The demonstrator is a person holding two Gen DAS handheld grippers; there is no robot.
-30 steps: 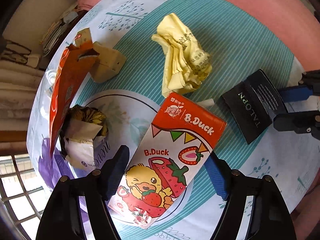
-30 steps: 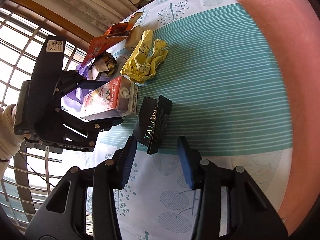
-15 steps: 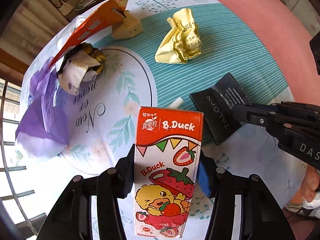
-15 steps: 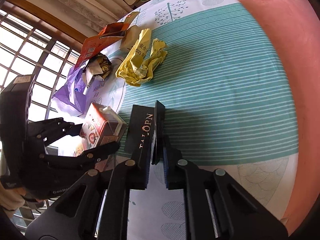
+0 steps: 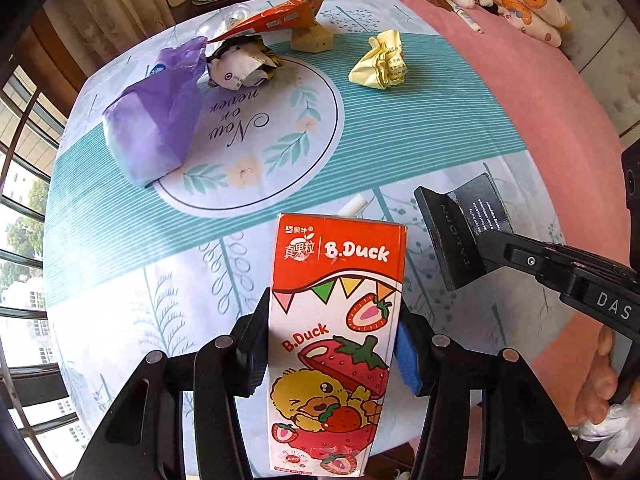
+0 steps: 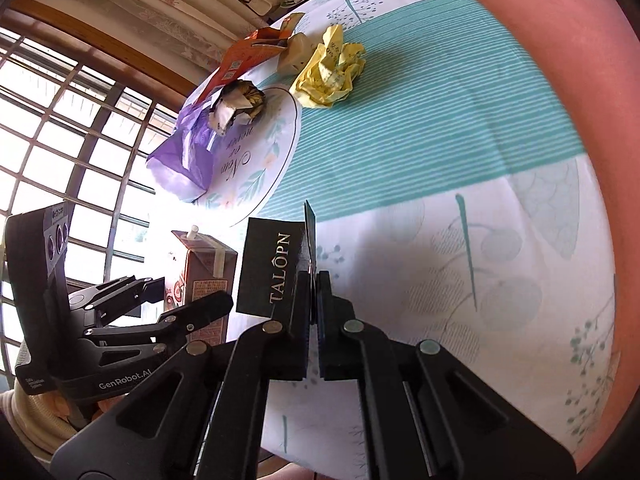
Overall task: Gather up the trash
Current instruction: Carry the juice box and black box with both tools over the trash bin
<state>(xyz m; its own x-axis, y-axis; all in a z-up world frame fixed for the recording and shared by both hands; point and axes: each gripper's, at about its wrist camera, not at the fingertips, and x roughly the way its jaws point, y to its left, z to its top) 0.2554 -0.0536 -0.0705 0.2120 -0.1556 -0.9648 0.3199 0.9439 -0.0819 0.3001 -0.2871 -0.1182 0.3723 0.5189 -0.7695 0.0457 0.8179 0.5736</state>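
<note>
Sunlit through a barred window, the round tabletop (image 5: pixel 384 148) with its teal-striped cloth is strewn with a crumpled yellow paper (image 5: pixel 379 60), a purple plastic bag (image 5: pixel 156 112), an orange packet (image 5: pixel 276 16) and a wadded wrapper (image 5: pixel 240 66). A strawberry milk carton (image 5: pixel 336 344) is held above the near edge, clamped between the left gripper (image 5: pixel 332 344) fingers. A black TALOPN box (image 6: pixel 272 266) is pinched by its flap between the nearly closed fingers of the right gripper (image 6: pixel 314 308).

We see bright daylight entering through the barred window (image 6: pixel 80 128) at left, overexposing its panes. The black box (image 6: pixel 272 268) casts a soft shadow rightward onto the tablecloth (image 6: pixel 460 128). Focus is sharp; fisheye distortion bends edges, with dark corner vignetting.
</note>
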